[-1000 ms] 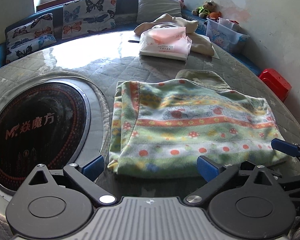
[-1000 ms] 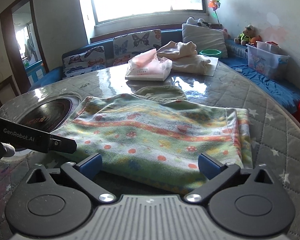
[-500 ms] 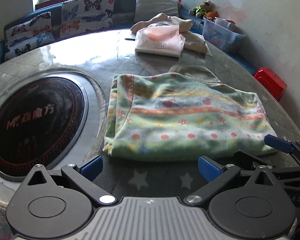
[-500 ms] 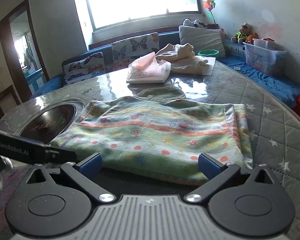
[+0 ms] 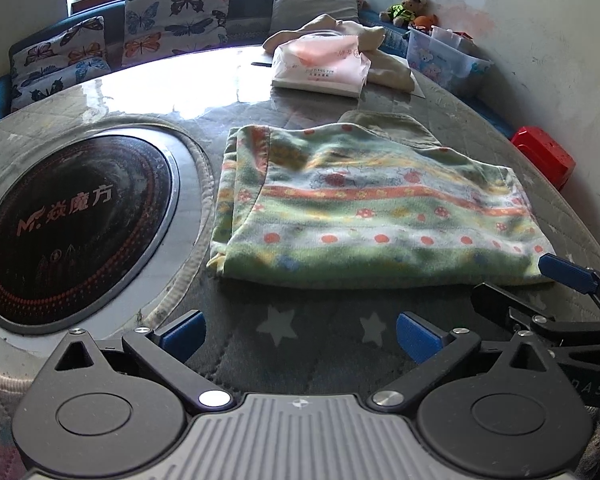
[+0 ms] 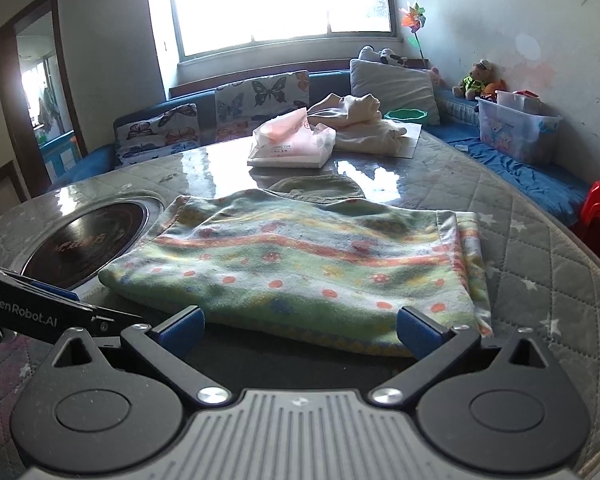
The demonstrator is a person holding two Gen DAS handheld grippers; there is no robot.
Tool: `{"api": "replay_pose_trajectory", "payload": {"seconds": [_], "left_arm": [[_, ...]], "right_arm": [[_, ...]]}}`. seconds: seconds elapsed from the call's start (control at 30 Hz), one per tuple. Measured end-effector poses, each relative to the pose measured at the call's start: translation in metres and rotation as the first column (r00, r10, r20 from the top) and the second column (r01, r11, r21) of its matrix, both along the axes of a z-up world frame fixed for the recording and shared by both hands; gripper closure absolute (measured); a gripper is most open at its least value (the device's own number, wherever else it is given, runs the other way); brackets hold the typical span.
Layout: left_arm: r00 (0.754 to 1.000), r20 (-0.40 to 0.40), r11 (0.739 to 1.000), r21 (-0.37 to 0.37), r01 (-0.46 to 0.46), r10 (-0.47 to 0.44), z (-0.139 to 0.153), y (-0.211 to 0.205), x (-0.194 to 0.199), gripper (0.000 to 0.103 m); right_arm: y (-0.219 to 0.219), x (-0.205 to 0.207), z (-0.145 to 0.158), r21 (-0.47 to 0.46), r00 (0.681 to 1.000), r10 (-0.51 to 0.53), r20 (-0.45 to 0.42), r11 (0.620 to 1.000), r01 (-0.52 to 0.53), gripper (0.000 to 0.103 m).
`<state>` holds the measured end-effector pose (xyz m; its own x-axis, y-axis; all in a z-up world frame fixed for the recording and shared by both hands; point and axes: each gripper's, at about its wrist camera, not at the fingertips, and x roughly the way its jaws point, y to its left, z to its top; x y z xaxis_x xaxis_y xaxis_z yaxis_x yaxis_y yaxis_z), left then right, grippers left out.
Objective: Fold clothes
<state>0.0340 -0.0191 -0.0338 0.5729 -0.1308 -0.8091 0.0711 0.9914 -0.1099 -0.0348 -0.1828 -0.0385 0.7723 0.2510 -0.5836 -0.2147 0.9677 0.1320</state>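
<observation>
A folded green cloth with orange stripes and dots [image 5: 372, 208] lies flat on the round quilted table [image 5: 324, 328]; it also shows in the right wrist view [image 6: 308, 268]. My left gripper [image 5: 300, 330] is open and empty, just short of the cloth's near edge. My right gripper [image 6: 298, 326] is open and empty, its fingertips at the cloth's near edge. The right gripper's blue fingertip [image 5: 566, 274] shows at the cloth's right corner in the left wrist view. An olive cloth [image 5: 388, 126] peeks out from behind the folded one.
A round black cooktop [image 5: 72, 224] is set into the table to the left. A pink-and-white package [image 5: 320, 66] and cream clothes [image 6: 360, 120] sit at the table's far side. A bench with butterfly cushions [image 6: 260, 96] runs behind. A red stool [image 5: 544, 156] stands at right.
Both grippers have drawn back from the cloth towards the table's near edge, staying open. The cloth lies as it did.
</observation>
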Motion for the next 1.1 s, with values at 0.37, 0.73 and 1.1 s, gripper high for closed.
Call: {"api": "replay_pose_trajectory", "payload": {"seconds": [0.37,0.73,1.1], "left_arm": [[1.0,-0.016,1.0,0.019,-0.002,0.002,-0.004,-0.001,-0.009,0.0],[1.0,-0.021,1.0,0.03,0.0,0.0,-0.006,0.0,-0.017,0.0],[1.0,-0.014,0.999,0.037,0.006,-0.005,-0.004,0.001,-0.028,0.0]], "right_arm": [[0.003,-0.006,-0.003,0.001,1.0,0.016,-0.012,1.0,-0.016,0.0],[0.003,-0.013,-0.004,-0.007,0.999,0.009,-0.037,1.0,-0.009,0.0],[0.005,-0.022,-0.002,-0.002,0.999,0.0,-0.033,1.0,0.0,0.0]]}}
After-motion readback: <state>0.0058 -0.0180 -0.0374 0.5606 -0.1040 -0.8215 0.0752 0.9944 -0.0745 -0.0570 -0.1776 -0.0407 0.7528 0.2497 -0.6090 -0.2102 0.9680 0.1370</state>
